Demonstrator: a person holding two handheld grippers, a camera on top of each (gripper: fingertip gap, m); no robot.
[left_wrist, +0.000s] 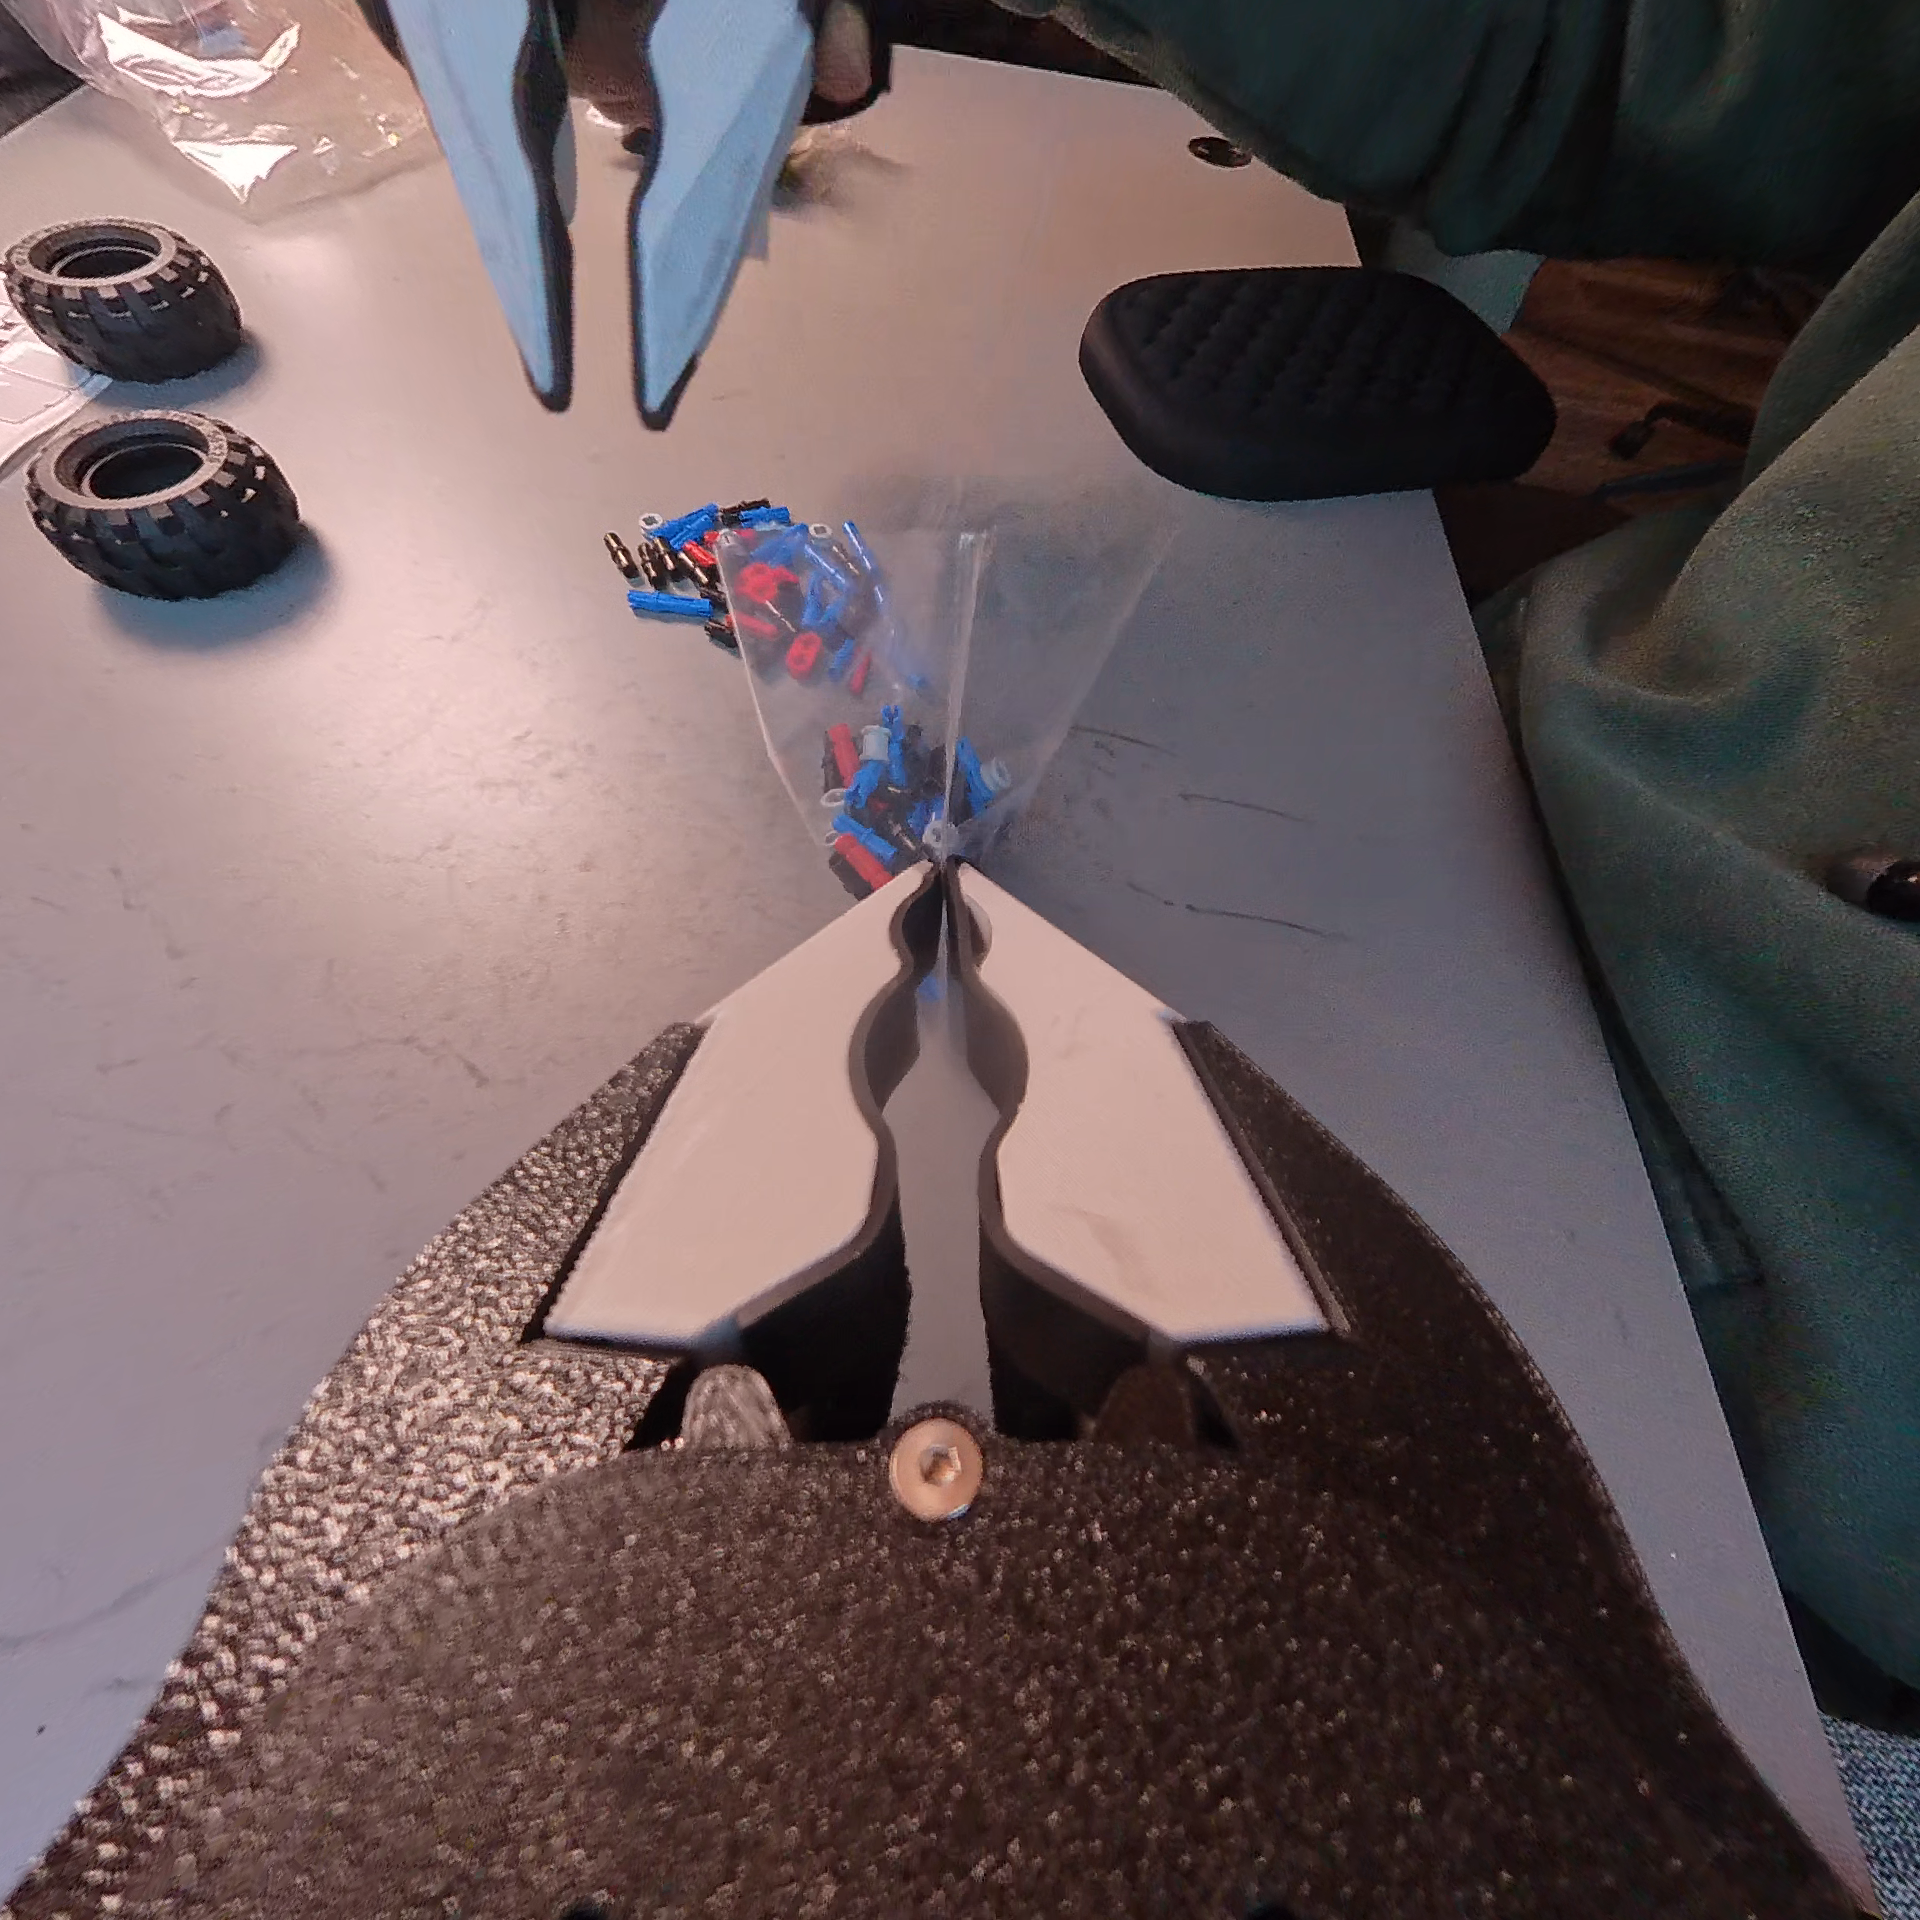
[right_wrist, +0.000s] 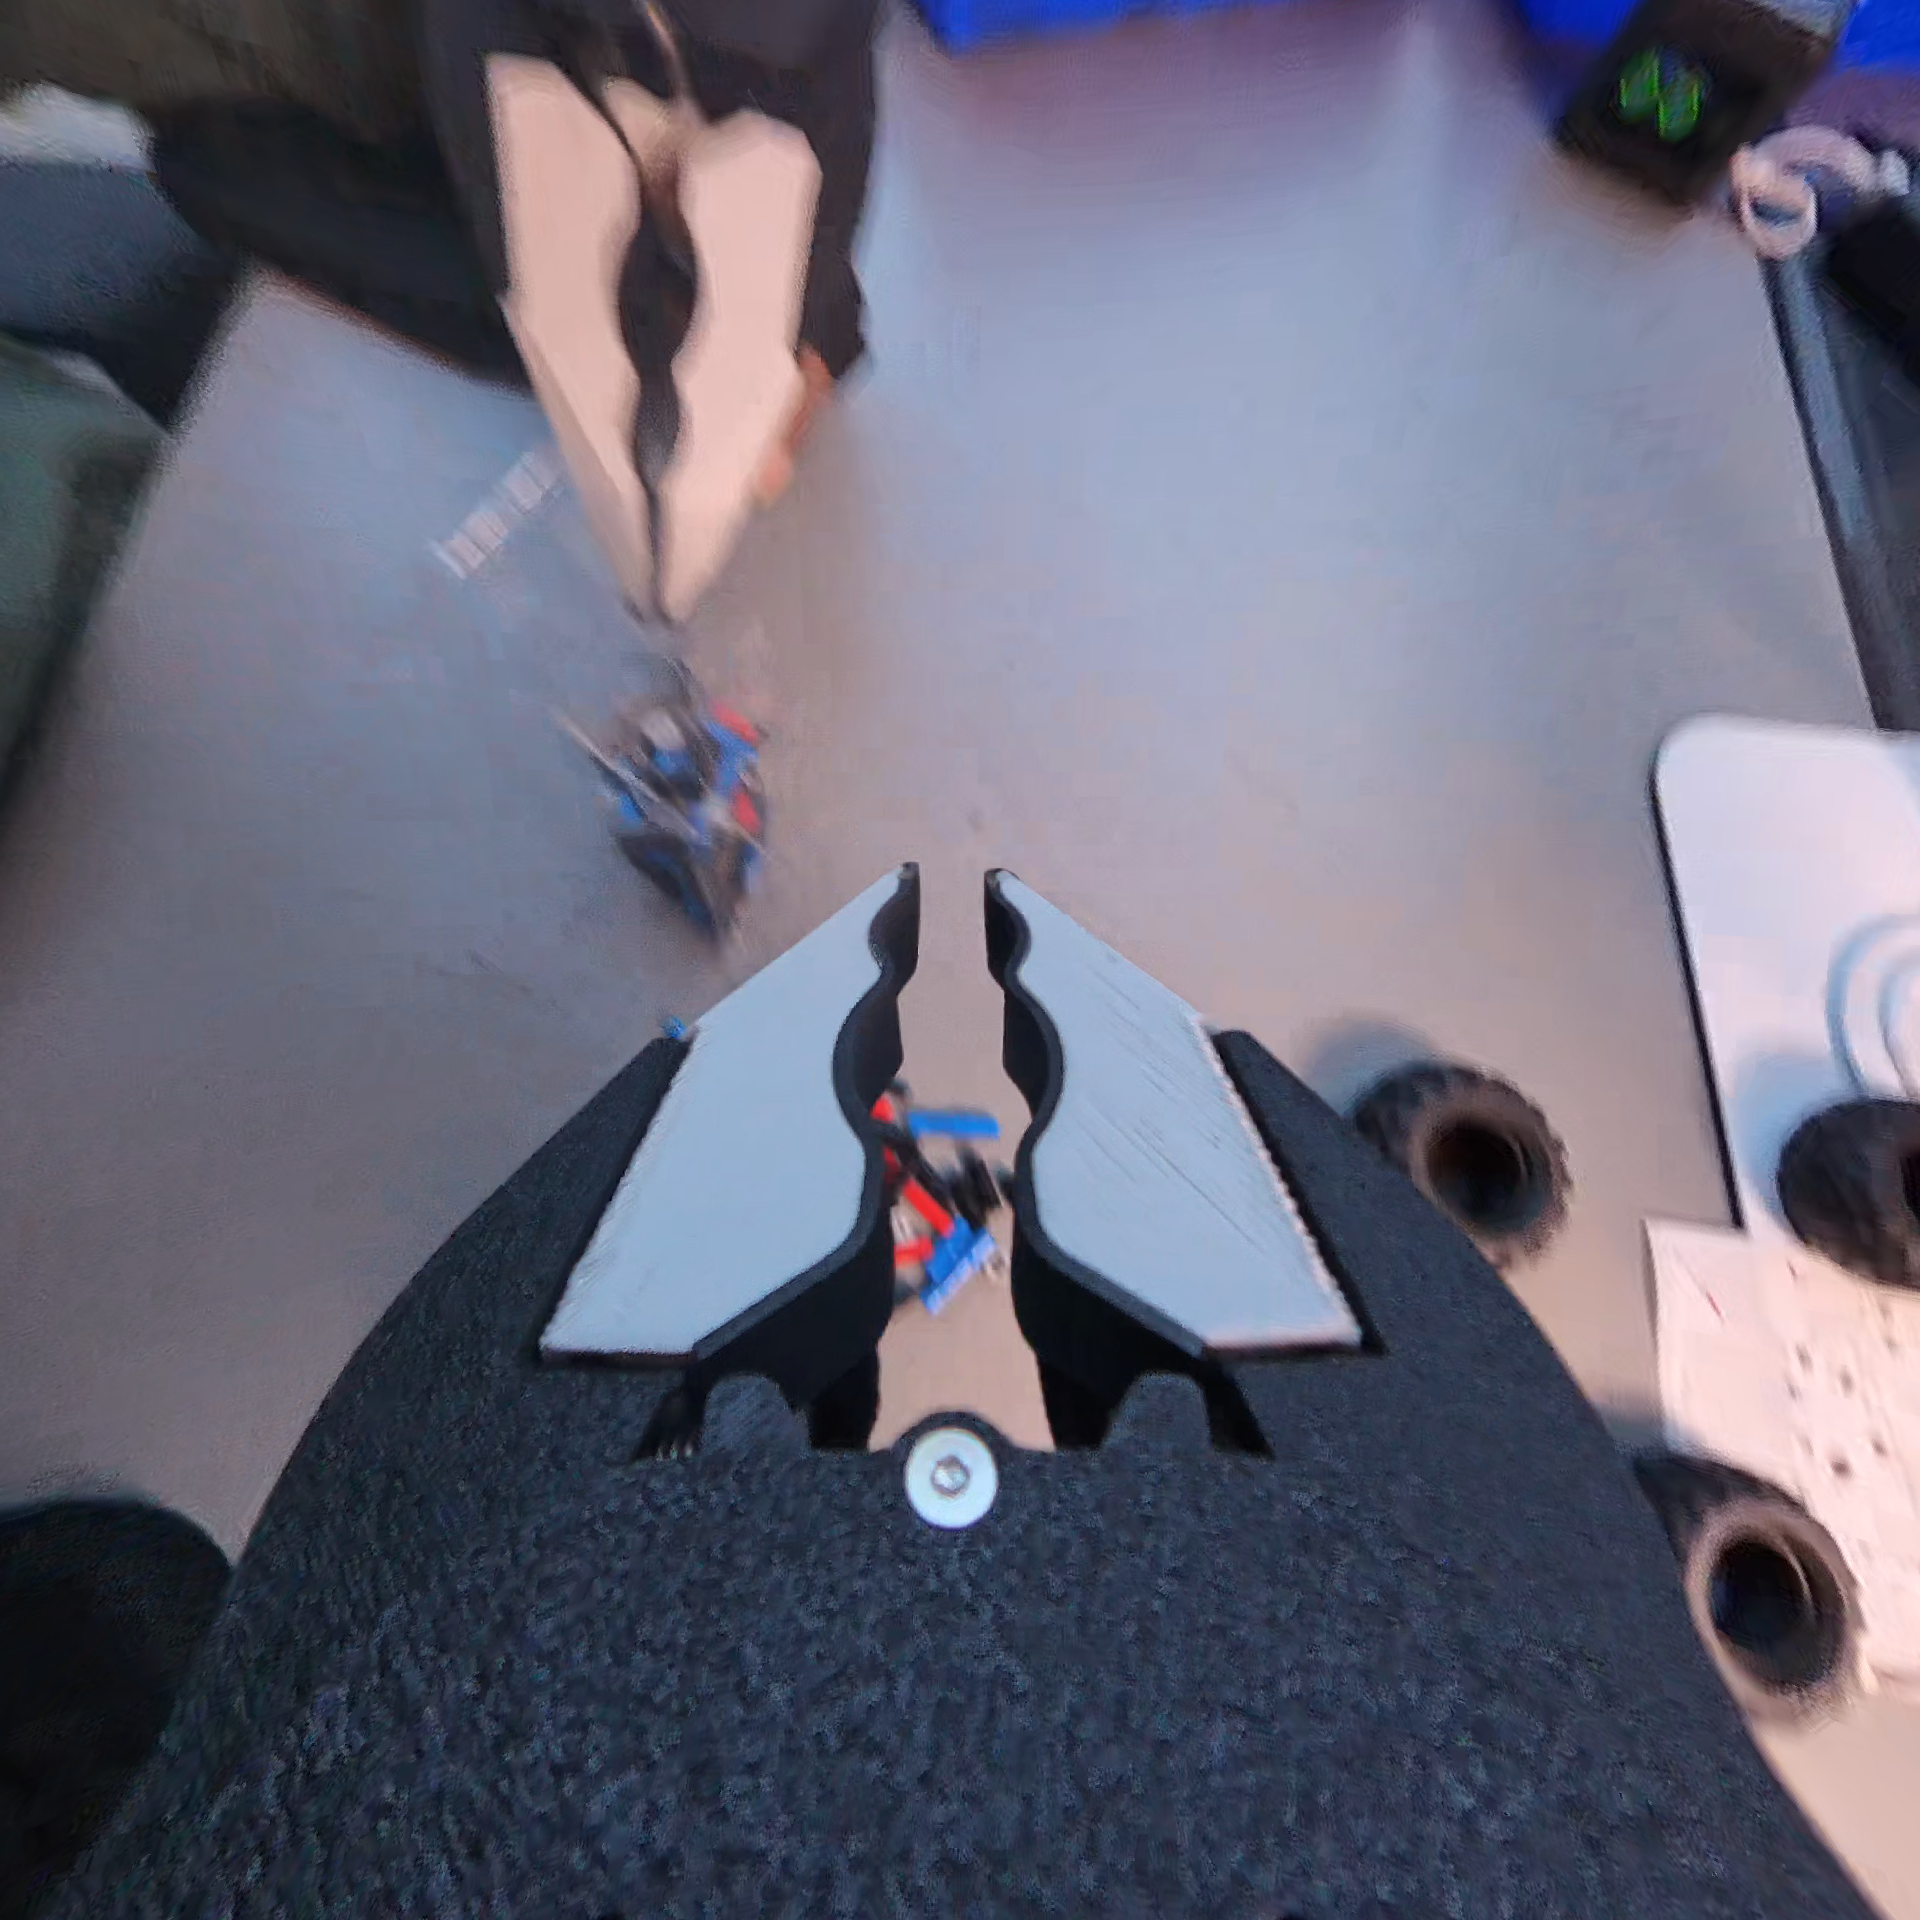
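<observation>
Here, on the left of the left wrist view, two black knobby tyres (left_wrist: 123, 297) (left_wrist: 163, 503) rest on the grey surface (left_wrist: 312, 935), with a crumpled clear wrapper (left_wrist: 223, 99) beyond them; just right of these the right gripper (left_wrist: 601, 400) hangs point-down above the surface, its tips a little apart and holding nothing; below it a loose scatter of small blue, black and red pegs (left_wrist: 675, 566) lies on the surface, touching the mouth of a clear plastic bag (left_wrist: 894, 665) that has more pegs inside; the left gripper (left_wrist: 943, 868) is pressed together on that bag's near edge, lifting it off the surface; further right a black padded armrest (left_wrist: 1314, 379) overlaps the surface edge, and a green sleeve (left_wrist: 1714, 727) fills the right side. In the blurred right wrist view, the bag of pegs (right_wrist: 686, 800) hangs under the left gripper (right_wrist: 655, 608); the right gripper (right_wrist: 951, 873) stands slightly spread over loose pegs (right_wrist: 940, 1174); tyres (right_wrist: 1475, 1153) (right_wrist: 1756, 1590) and a printed sheet (right_wrist: 1766, 1382) lie at the right.
</observation>
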